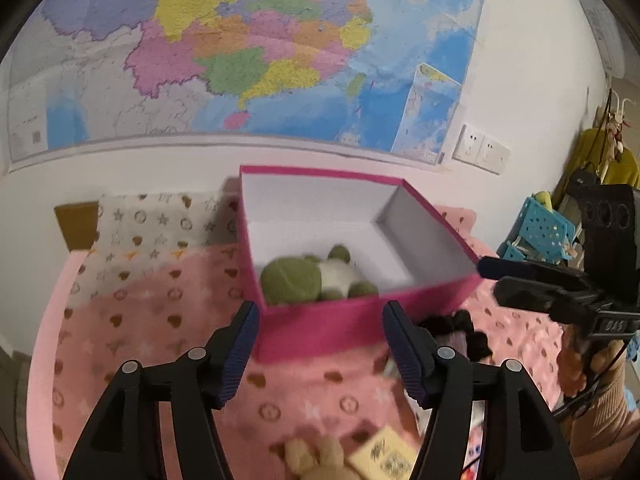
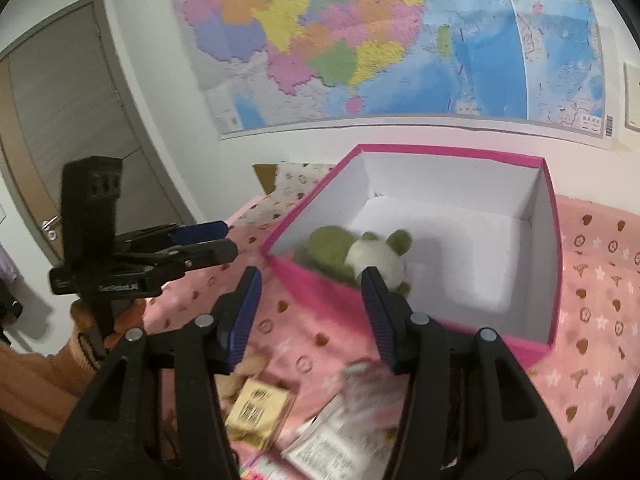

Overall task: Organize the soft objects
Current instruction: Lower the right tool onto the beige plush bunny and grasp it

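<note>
A pink box (image 1: 320, 332) with a white inside stands on the pink blanket. A green and white plush toy (image 1: 316, 276) lies in its near left corner, also in the right wrist view as the plush toy (image 2: 360, 256) inside the box (image 2: 548, 264). My left gripper (image 1: 322, 312) hovers open just before the box's front wall, with nothing between its pads. My right gripper (image 2: 312, 280) is open and empty too, at the box's near corner. A tan plush (image 1: 316, 460) lies on the blanket below my left gripper. A black fuzzy thing (image 1: 464, 324) sits beside the box.
The pink blanket (image 1: 160, 320) with hearts and stars covers the bed. A yellow packet (image 2: 260, 408) and printed papers (image 2: 340, 440) lie near the tan plush (image 2: 240, 376). A map hangs on the wall behind. A blue perforated basket (image 1: 540, 232) stands at the right.
</note>
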Tool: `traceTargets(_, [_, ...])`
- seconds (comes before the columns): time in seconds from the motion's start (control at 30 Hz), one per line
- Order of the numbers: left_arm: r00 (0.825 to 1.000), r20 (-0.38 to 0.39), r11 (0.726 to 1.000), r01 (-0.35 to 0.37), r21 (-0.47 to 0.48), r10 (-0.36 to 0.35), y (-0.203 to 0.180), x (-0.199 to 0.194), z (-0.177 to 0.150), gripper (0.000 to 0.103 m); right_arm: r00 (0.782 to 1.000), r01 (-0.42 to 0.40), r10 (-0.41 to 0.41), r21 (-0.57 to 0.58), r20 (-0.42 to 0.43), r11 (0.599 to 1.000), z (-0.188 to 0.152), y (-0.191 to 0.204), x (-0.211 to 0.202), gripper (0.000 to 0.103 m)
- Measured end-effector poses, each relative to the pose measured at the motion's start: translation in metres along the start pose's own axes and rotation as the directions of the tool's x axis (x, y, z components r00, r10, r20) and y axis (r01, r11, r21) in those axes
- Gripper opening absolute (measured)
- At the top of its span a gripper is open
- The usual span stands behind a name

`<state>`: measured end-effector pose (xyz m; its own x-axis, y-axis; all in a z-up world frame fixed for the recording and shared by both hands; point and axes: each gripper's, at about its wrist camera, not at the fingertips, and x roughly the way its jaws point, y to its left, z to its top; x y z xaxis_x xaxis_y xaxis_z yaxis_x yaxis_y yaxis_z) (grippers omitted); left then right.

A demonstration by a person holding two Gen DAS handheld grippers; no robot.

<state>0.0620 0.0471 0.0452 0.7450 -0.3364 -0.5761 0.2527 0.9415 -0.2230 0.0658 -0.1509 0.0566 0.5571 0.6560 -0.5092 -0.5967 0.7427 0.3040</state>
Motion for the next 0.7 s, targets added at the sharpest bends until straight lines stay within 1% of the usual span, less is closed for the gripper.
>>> traceTargets(0.17, [1.000,-0.014,1.000,-0.005,-0.010,0.005,0.000,-0.014,-0.027,0.065,0.999,-0.029,0.029,-0.007,-0.015,1.000,-0.023,0.015,-0.014,0.054])
traceTargets(0.27, [1.000,-0.027,1.000,0.001,-0.019,-0.002,-0.001,-0.020,-0.041,0.065,0.999,-0.023,0.023,-0.009,-0.030,1.000,-0.037,0.023,-0.016,0.054])
traceTargets(0.4, [0.999,-0.043,0.999,0.014,-0.046,-0.016,-0.002,-0.021,-0.057,0.065,0.997,-0.048,0.049,0.026,-0.056,0.999,-0.052,0.025,-0.010,0.054])
traceTargets(0.5, [0.997,-0.067,0.996,0.027,-0.079,-0.032,0.000,-0.019,-0.070,0.065,0.994,-0.055,0.059,0.045,-0.093,0.997,-0.066,0.028,-0.002,0.054])
traceTargets(0.63, [0.995,-0.098,0.996,0.016,-0.090,-0.025,-0.002,-0.018,-0.088,0.065,0.989,-0.059,0.066,0.054,-0.132,0.997,-0.080,0.033,0.005,0.054])
traceTargets(0.7, [0.993,-0.117,0.995,0.010,-0.095,-0.021,-0.002,-0.017,-0.095,0.065,0.986,-0.077,0.086,0.066,-0.143,0.995,-0.084,0.035,0.008,0.054])
